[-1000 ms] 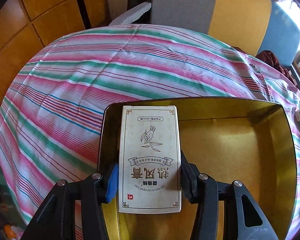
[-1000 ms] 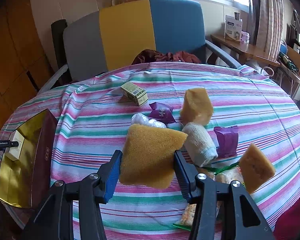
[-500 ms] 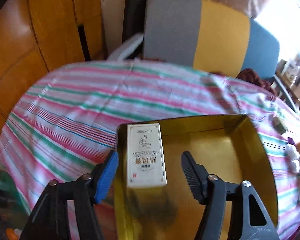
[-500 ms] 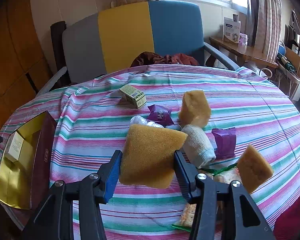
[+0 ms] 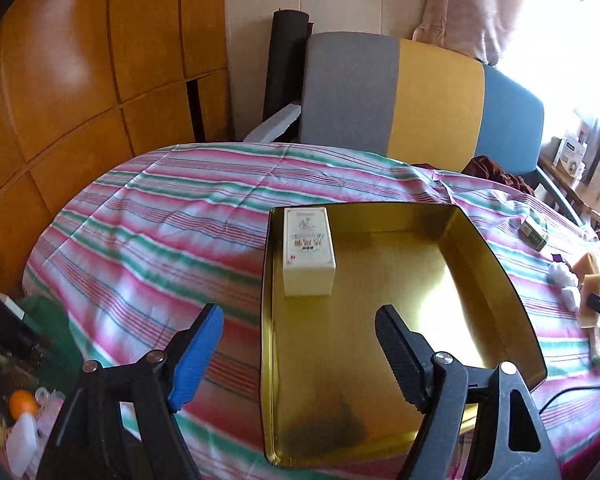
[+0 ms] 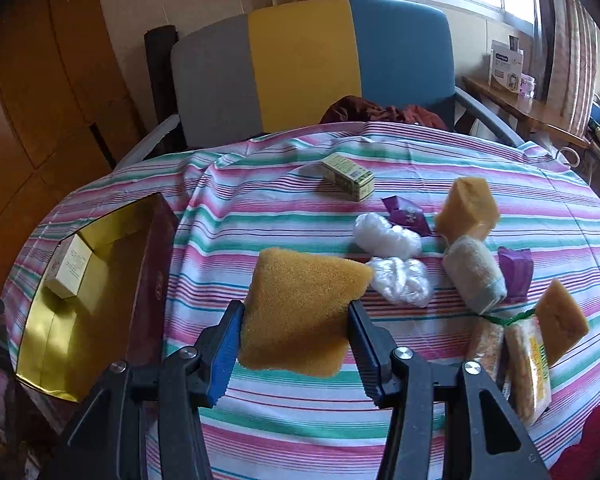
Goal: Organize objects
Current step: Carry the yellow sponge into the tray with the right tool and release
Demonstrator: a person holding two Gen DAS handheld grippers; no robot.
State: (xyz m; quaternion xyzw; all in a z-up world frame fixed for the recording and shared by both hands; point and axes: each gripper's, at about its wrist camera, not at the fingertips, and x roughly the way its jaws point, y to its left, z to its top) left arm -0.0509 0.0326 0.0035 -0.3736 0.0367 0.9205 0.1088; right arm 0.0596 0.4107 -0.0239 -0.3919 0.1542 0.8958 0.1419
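A gold-lined box (image 5: 500, 276) lies open on the striped tablecloth, and it also shows at the left in the right wrist view (image 6: 40, 344). A cream carton (image 5: 308, 256) lies in its far left corner; it shows in the right wrist view too (image 6: 70, 266). My left gripper (image 5: 300, 344) is open and empty, held back above the box's near end. My right gripper (image 6: 296, 332) is shut on a yellow sponge (image 6: 300, 308), held above the cloth to the right of the box.
On the cloth lie a green carton (image 6: 348, 176), two clear plastic wads (image 6: 392, 256), purple packets (image 6: 408, 212), two more sponges (image 6: 468, 208), a rolled towel (image 6: 474, 276) and snack packs (image 6: 524, 356). A grey, yellow and blue chair (image 6: 312, 68) stands behind the table.
My left gripper has let go of the cream carton, opened, and drawn back and up from the box. My right gripper still holds the sponge and has shifted slightly.
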